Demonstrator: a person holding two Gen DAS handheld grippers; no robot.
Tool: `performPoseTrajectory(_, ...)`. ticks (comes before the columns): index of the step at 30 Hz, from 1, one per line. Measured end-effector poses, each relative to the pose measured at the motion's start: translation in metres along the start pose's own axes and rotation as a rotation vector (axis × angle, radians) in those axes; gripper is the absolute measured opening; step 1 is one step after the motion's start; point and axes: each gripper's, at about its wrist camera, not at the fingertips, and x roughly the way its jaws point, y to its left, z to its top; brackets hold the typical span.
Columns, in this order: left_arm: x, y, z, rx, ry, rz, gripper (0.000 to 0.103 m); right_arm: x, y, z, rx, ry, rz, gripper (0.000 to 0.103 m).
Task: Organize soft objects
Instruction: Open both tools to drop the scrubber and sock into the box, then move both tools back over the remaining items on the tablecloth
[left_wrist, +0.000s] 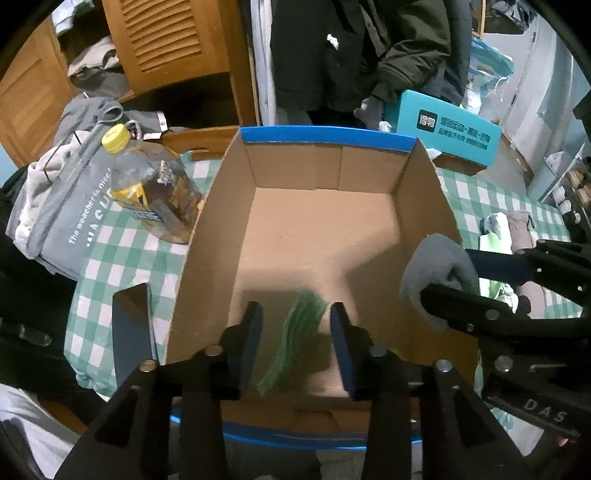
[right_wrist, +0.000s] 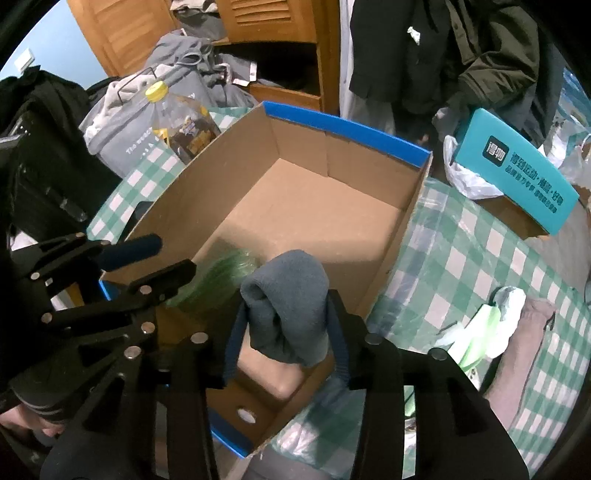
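Note:
An open cardboard box with a blue rim stands on the checked table; it also shows in the right wrist view. My left gripper is open over the box's near end. A green soft item, motion-blurred, is between and below its fingers, apart from them; it also shows in the right wrist view. My right gripper is shut on a rolled grey sock above the box's near right corner. The sock shows at the box's right wall in the left wrist view.
A tea bottle with a yellow cap lies left of the box by folded grey clothes. A dark phone lies left of the box. A teal box is behind it. Green, white and pink soft items lie on the right.

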Motion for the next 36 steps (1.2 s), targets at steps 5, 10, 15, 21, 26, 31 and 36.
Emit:
performPoseTrajectory(5, -0.002, 0.001, 0.001, -0.004, -0.007, 0.003, 0.049, -0.007, -0.006, 0.000, 0.018, -0.019, -0.004, 0.055)
performPoseTrajectory(10, -0.005, -0.004, 0.002, 0.006, -0.016, 0.001, 0.054, -0.016, -0.014, -0.002, 0.039, -0.037, -0.011, 0.062)
performPoseTrajectory(15, -0.010, -0.013, 0.003, 0.022, -0.027, -0.002, 0.058, -0.023, -0.024, -0.008, 0.061, -0.043, -0.019, 0.066)
performPoseTrajectory(21, -0.017, -0.028, 0.006, 0.048, -0.050, -0.015, 0.066, -0.035, -0.036, -0.019, 0.078, -0.063, -0.041, 0.070)
performPoseTrajectory(26, -0.020, -0.040, 0.007, 0.069, -0.057, -0.026, 0.070, -0.044, -0.048, -0.027, 0.095, -0.068, -0.052, 0.070)
performPoseTrajectory(31, -0.020, -0.053, 0.007, 0.085, -0.052, -0.045, 0.073, -0.052, -0.062, -0.036, 0.122, -0.072, -0.056, 0.070)
performPoseTrajectory(36, -0.020, -0.066, 0.008, 0.079, -0.040, -0.083, 0.077, -0.057, -0.076, -0.046, 0.132, -0.074, -0.091, 0.071)
